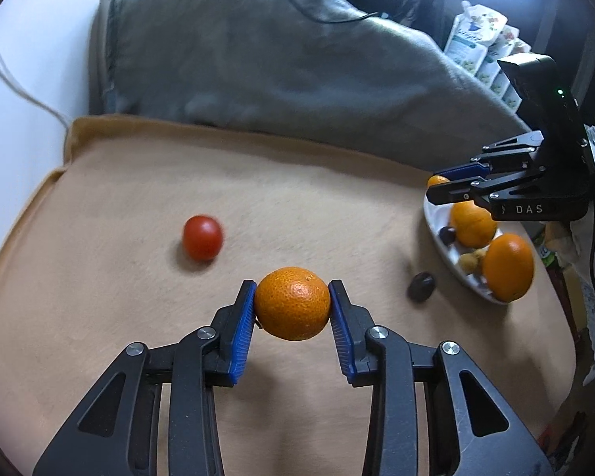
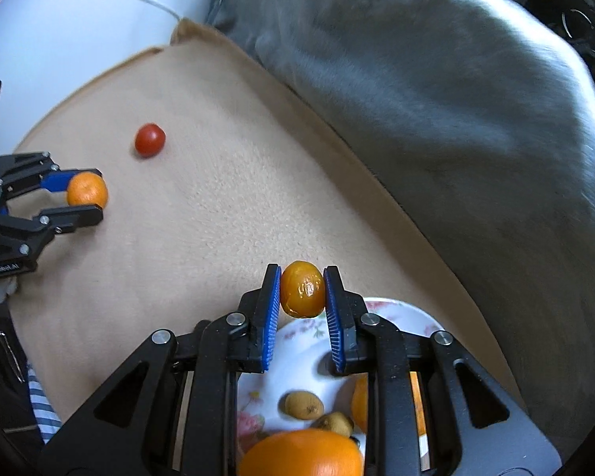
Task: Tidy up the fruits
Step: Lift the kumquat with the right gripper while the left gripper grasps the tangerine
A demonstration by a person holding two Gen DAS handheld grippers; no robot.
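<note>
Pinching a round, pebbly-skinned orange mandarin (image 1: 292, 303) across its widest part, my left claw (image 1: 292, 309) holds it above the tan fleece blanket (image 1: 139, 182). It seems light, soft and bruisable. My right claw (image 2: 302, 293) clamps a small glossy orange kumquat (image 2: 302, 289), slippery-looking, over the white floral plate (image 2: 408, 313). Farther off lies a smooth red tomato (image 1: 202, 237).
</note>
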